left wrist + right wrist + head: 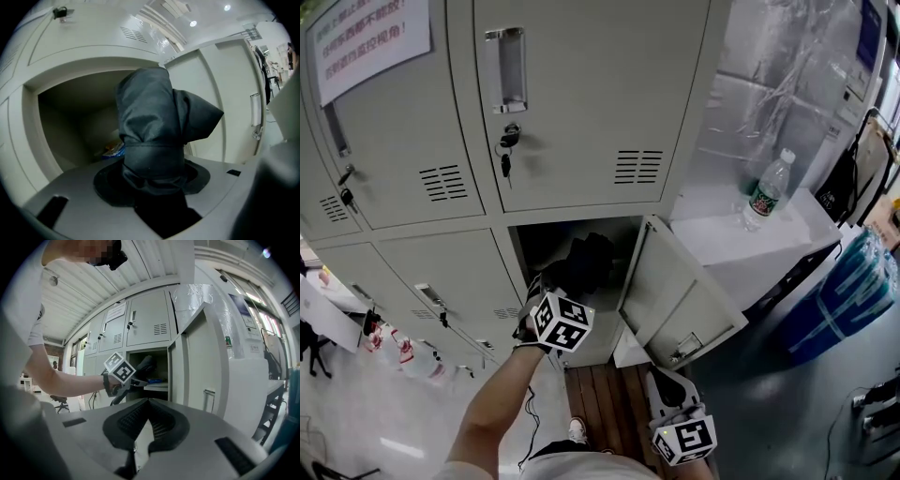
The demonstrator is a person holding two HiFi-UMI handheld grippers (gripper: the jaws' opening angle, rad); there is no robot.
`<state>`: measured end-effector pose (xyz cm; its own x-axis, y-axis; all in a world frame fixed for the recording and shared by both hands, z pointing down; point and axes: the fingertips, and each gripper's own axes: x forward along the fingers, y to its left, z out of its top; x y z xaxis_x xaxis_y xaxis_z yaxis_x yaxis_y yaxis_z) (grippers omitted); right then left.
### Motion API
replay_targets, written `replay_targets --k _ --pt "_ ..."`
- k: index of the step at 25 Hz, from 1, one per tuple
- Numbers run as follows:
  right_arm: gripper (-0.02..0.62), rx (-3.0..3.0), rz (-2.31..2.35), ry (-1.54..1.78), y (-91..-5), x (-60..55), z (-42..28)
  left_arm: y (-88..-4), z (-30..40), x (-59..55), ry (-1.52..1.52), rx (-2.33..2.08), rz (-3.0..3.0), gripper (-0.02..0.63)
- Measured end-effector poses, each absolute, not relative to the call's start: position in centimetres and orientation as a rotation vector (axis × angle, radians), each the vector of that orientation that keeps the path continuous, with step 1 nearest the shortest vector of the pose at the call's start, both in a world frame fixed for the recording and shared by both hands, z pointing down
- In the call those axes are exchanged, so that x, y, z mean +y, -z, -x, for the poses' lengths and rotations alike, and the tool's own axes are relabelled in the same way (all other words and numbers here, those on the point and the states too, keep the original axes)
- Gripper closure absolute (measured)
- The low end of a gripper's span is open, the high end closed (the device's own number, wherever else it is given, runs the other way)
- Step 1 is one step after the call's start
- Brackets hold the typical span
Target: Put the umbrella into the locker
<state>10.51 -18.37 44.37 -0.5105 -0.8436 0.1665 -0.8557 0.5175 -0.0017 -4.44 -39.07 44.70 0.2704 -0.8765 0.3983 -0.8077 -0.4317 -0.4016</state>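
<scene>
In the head view my left gripper (546, 298) is clamped on the one dark grey folded fabric umbrella (586, 261). It holds the umbrella's far end in the mouth of the single open compartment of the grey metal locker (581, 112). The one swung-out door (675, 300) leaves that way free. My right gripper (667, 386) hangs low beside the door, out of the path. One clear plastic water bottle (767, 190) stands on the white ledge (712, 234), well apart. In the left gripper view the jaws grasp the umbrella's wrapped body, and one blue and yellow packet (112, 149) lies deep inside the compartment. In the right gripper view the jaws are closed tip to tip on nothing, idle because, I judge, one hand suffices.
</scene>
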Motion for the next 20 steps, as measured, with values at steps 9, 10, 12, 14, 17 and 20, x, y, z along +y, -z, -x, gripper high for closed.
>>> replay_targets --k 9,10,12,14,17,20 --pt "0.58 -2.587 -1.491 -0.128 -44.3 -18.8 -10.6 -42.9 3.5 -43.2 0.884 1.596 2.346 0.364" --pt "0.58 -2.584 -1.494 -0.129 -44.3 -18.9 -10.6 -42.9 3.4 -43.7 0.892 1.597 2.335 0.364" --pt "0.58 -2.583 -1.492 -0.123 -44.3 -19.0 -10.5 -42.9 3.4 -44.7 0.915 1.598 2.307 0.364" --pt "0.58 -2.581 -1.494 -0.121 -44.3 -19.1 -10.5 -43.0 3.4 -45.7 0.94 1.597 2.289 0.362" --pt "0.58 -2.566 -1.51 -0.133 -44.6 -19.2 -10.8 -43.3 3.5 -46.9 0.978 1.6 2.272 0.359" --pt "0.58 -2.558 -1.517 -0.136 -44.6 -19.4 -11.0 -43.9 3.7 -48.1 1.032 1.618 2.239 0.351"
